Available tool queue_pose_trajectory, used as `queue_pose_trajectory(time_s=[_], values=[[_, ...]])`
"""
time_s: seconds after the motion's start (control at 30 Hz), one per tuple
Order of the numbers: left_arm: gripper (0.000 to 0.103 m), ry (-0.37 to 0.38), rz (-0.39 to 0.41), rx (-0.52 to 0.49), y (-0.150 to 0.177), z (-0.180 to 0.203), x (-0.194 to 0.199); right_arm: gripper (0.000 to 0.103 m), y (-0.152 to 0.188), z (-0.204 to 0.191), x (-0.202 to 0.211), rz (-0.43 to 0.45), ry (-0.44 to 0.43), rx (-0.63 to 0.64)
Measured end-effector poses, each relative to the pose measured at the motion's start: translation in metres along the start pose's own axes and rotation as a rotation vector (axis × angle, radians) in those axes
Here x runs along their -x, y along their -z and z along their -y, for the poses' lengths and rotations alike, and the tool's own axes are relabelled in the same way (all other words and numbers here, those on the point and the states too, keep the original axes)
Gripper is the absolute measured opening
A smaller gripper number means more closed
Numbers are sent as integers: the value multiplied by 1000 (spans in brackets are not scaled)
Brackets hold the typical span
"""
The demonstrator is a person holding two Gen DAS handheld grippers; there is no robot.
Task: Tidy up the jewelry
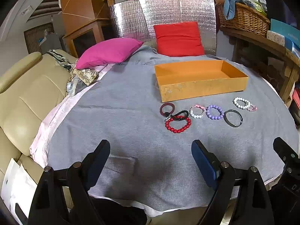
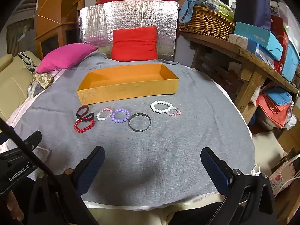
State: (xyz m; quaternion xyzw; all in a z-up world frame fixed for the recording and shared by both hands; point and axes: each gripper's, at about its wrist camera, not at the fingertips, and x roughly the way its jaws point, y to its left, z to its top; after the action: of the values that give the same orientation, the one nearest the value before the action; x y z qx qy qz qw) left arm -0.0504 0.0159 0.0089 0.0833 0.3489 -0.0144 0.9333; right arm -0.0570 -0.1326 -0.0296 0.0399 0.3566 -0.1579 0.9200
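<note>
The left tool is wide open, with nothing between its two dark blue fingers. It hangs over the near part of the gray cloth. The right tool is wide open too and holds nothing — it is over the same near part of the cloth, and the left tool shows at its left edge.

Farther out, the jewelry lies in a loose row on the cloth. At the left is a red bead bracelet, with a black hair tie lying over its far side and a dark red ring just behind. Next comes a white and pink bead bracelet, then a purple bead bracelet just beside it. A thin black bangle lies to the right of that. Off to the right a white bead bracelet touches a small pink bracelet.

Behind the row sits an orange box — open on top, with nothing inside. Past the box are a red pillow and a pink pillow
</note>
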Motion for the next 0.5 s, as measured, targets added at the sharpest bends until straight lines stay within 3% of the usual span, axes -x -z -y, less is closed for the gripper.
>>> queue_pose_trajectory(time_s=[0.5], values=[[89, 1, -5, 11, -1, -4, -6, 103, -2, -7, -13, -19, 0, 7]])
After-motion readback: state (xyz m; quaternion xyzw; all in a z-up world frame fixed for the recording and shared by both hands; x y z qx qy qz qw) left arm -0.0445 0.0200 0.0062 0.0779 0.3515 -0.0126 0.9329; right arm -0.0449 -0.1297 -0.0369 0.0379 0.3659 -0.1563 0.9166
